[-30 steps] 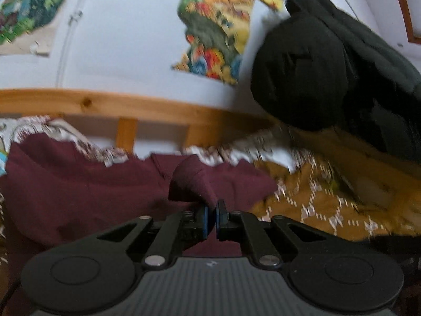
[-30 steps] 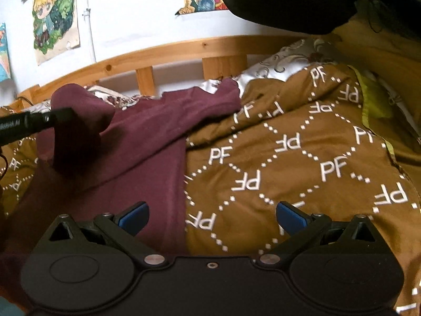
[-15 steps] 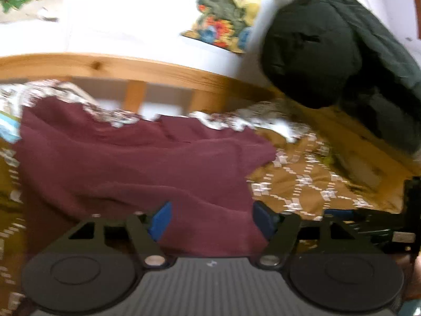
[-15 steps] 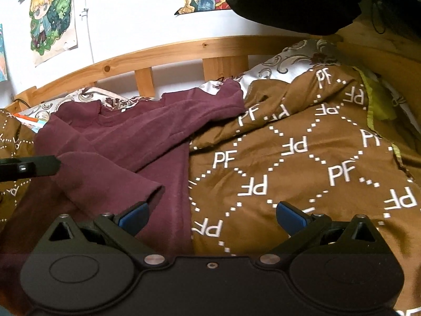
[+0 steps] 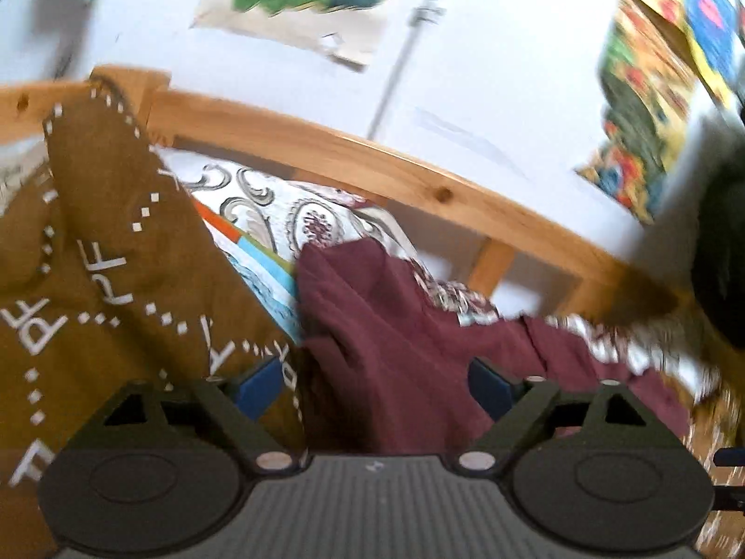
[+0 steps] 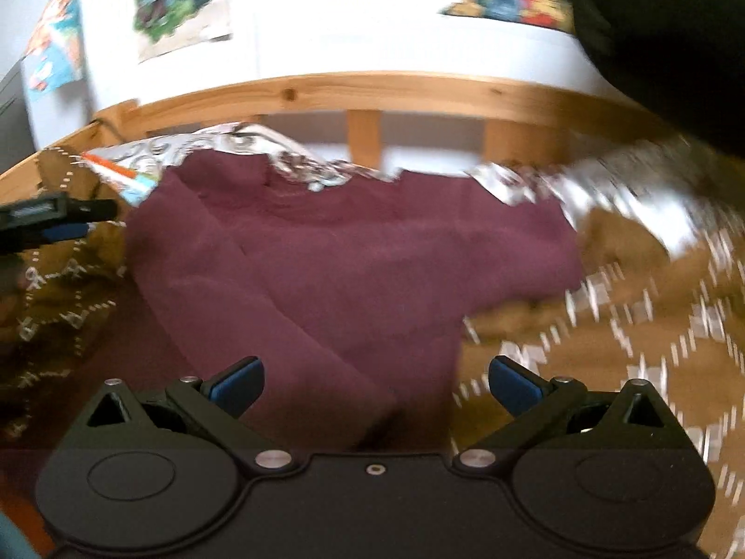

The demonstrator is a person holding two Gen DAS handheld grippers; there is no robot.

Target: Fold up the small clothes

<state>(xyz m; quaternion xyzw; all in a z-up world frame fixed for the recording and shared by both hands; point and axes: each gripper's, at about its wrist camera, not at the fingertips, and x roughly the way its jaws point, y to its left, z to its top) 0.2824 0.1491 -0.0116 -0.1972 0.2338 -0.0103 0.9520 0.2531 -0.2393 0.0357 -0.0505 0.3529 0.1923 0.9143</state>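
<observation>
Item: maroon top (image 6: 354, 251), lying rumpled on my brown blanket (image 6: 628, 326) below the wooden rail (image 6: 372, 88). My left gripper (image 5: 372, 379): jaws just opened, nothing between them. My right gripper (image 6: 375, 384): spread, empty. Advice: pinch the hem corners, draw taut before folding

Garment (image 6: 354, 251) is showing plain maroon, no print. Blanket (image 5: 107, 251) is reading mustard brown with white dotted diamond lines and white "PF" letters. Sheet (image 5: 279, 205) under it is showing white with grey scrollwork and an orange and blue stripe. Bed rail (image 6: 372, 88) is showing light pine. Wall posters (image 6: 177, 0) are showing green, blue and orange, blurred. Gripper pads (image 6: 237, 382) are showing blue on black bodies.
</observation>
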